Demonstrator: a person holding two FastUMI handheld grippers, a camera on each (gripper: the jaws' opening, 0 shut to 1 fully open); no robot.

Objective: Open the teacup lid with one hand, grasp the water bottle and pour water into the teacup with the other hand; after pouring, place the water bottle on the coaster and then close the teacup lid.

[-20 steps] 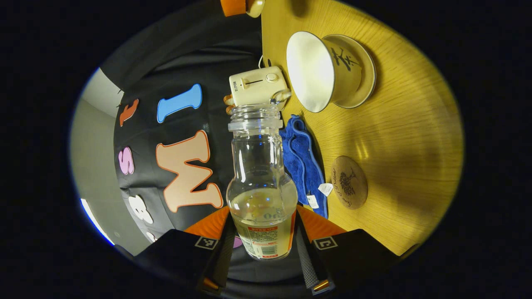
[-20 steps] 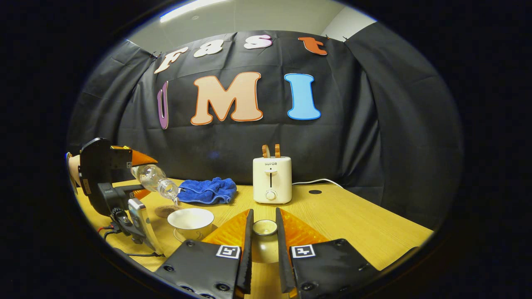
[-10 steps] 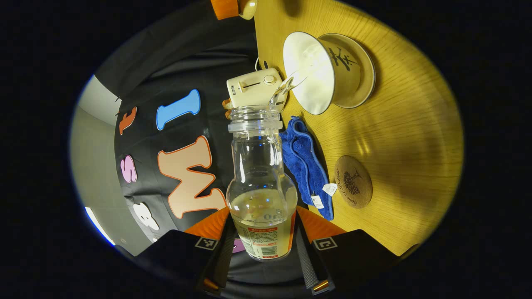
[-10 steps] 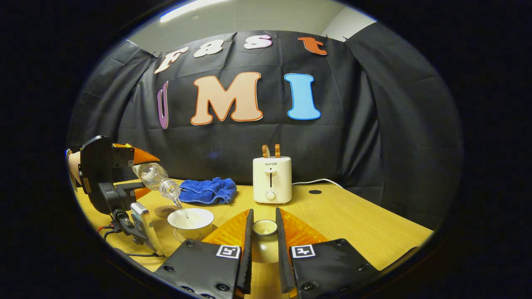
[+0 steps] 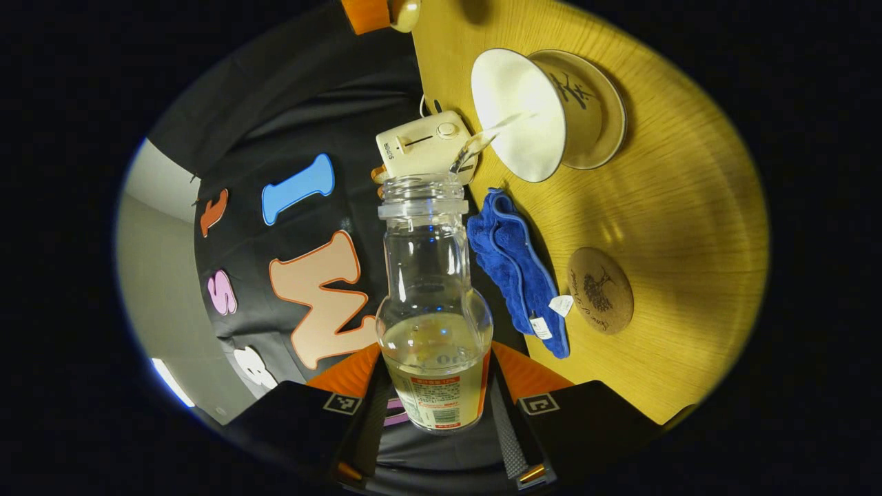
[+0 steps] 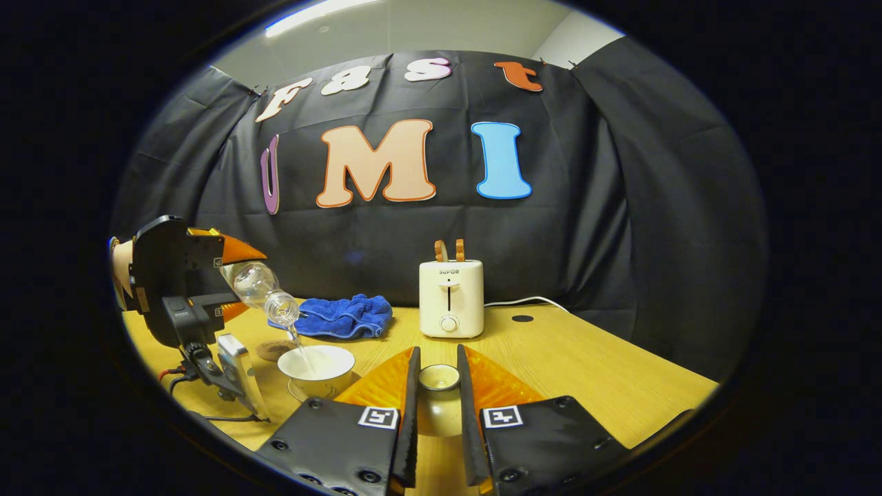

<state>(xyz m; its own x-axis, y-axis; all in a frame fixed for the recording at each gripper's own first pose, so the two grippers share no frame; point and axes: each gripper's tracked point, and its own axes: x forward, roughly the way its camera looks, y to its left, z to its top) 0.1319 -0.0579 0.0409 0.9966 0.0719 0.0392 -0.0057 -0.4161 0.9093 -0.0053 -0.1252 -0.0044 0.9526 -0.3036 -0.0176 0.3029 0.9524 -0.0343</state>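
In the right gripper view, far left, the left gripper [image 6: 231,279] clamps the tilted water bottle [image 6: 262,293], a thin stream falling into the open teacup [image 6: 317,368] on its saucer; overtilting could overshoot the rim, I judge; the clear ribbed bottle looks slippery; centre, the right gripper [image 6: 436,396] pinches the glazed round lid [image 6: 438,379]; behind lie the coaster [image 6: 274,350] and toaster [image 6: 451,297].

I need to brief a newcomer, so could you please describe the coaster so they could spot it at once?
On the wooden table, look just past the blue towel, on the side away from the toaster. The coaster is a flat brown disc printed with a dark design, and nothing rests on it.
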